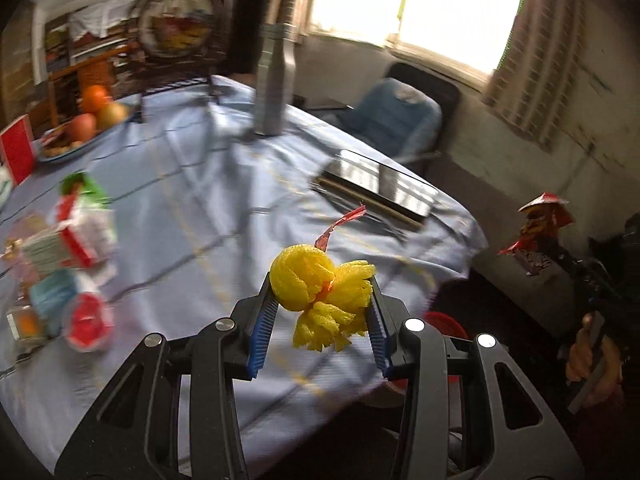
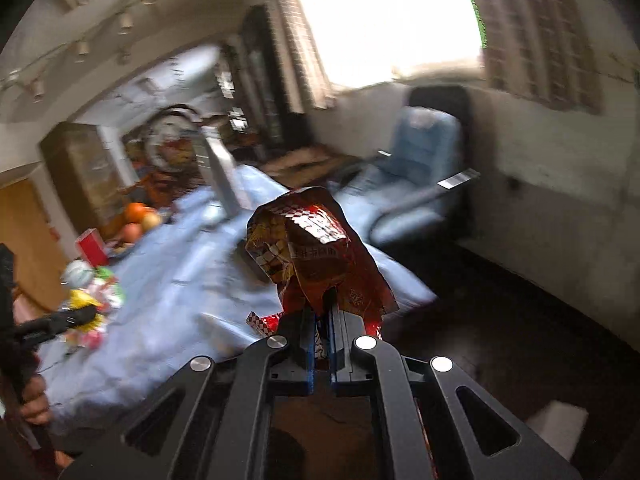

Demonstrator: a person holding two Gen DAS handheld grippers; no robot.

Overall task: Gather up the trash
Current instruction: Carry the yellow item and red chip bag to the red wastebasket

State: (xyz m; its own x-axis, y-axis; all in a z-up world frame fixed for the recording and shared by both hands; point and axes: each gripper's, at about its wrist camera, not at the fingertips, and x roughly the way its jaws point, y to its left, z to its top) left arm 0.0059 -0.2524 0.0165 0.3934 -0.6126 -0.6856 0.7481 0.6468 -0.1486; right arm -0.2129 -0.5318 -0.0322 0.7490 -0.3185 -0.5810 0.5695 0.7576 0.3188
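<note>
My left gripper [image 1: 320, 292] is shut on a yellow foam fruit net [image 1: 320, 296] and holds it above the near edge of the blue tablecloth [image 1: 192, 184]. A red torn strip [image 1: 340, 226] shows just beyond the net. My right gripper [image 2: 323, 304] is shut on a crumpled red snack wrapper [image 2: 312, 248], held off the table's right edge; it also shows in the left wrist view [image 1: 536, 232]. More trash, cartons and cups [image 1: 68, 264], lies at the table's left. A red bin [image 1: 444, 324] shows partly under the left gripper, beside the table.
On the table stand a silver bottle [image 1: 274, 80], a fruit plate [image 1: 88, 120], a red box [image 1: 16, 152] and a dark tablet [image 1: 380, 188]. A blue chair [image 1: 396, 116] stands by the window wall. A white box [image 2: 556, 424] lies on the dark floor.
</note>
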